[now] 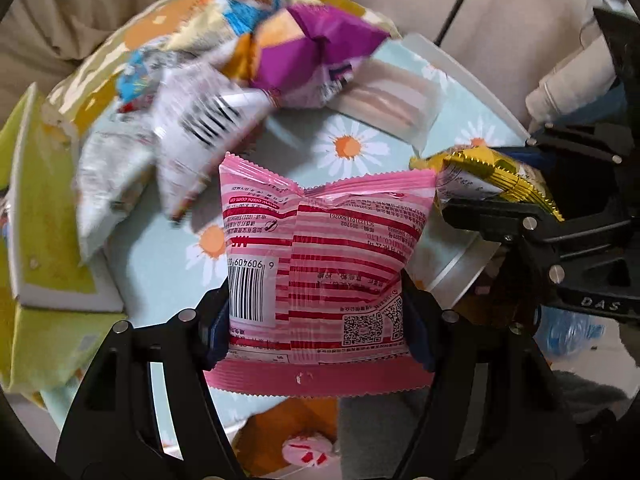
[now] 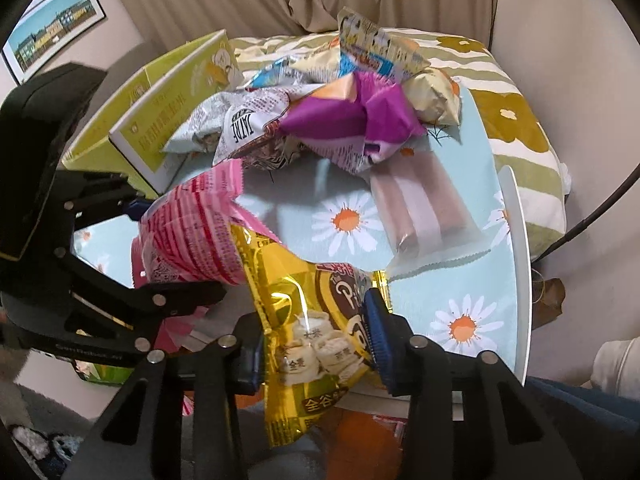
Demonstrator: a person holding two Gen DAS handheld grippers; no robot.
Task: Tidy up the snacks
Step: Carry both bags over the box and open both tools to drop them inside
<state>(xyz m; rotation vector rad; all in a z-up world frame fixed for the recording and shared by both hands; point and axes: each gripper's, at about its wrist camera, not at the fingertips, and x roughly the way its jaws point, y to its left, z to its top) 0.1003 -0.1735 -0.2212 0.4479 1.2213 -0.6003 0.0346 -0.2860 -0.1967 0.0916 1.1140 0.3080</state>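
Pinching from both sides, the left gripper (image 1: 318,320) holds a pink packet (image 1: 320,264). A gold packet (image 2: 312,336) is clamped by the right gripper (image 2: 320,344) beside it.

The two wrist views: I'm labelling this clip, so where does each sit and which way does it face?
Left wrist: on the left gripper, facing down at the table; its fingers hold the pink packet.
Right wrist: on the right gripper, facing down; its fingers hold the yellow packet.
Shared: both packets, both grippers, the purple packet.
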